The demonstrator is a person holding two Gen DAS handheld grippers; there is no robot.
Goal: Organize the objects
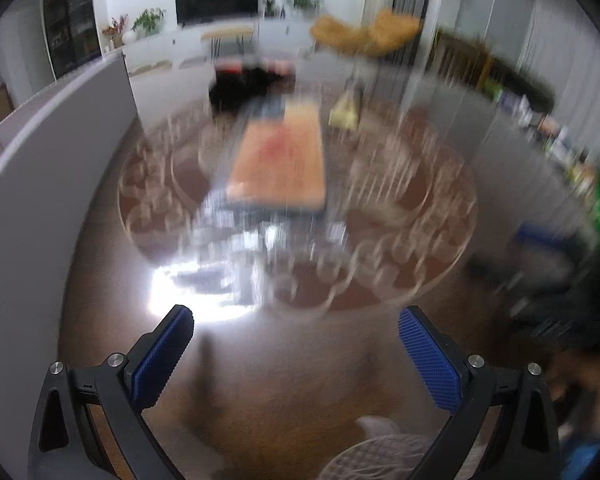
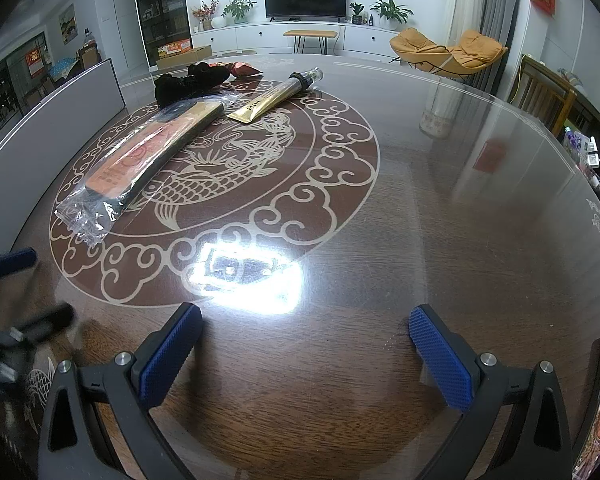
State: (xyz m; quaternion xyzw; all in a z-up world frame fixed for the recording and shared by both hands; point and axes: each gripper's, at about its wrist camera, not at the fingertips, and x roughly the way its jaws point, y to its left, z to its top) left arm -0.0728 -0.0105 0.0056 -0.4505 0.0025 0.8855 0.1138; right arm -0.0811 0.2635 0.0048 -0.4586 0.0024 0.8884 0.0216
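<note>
Your left gripper (image 1: 296,354) and right gripper (image 2: 306,354): jaws spread wide, empty, over glossy patterned desk (image 2: 440,216). Ahead-left of right jaws: flat plastic-wrapped packet (image 2: 140,156), gold tube (image 2: 276,96).

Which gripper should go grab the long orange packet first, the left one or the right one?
Probably left. The left gripper is open and faces the orange packet head-on. From the right gripper, also open, the packet lies off to the left.

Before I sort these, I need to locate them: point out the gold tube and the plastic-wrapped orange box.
gold tube (image 2: 269,101), right wrist view, on its flat gold body.
plastic-wrapped orange box (image 2: 140,156), right wrist view, on its orange top face.
</note>
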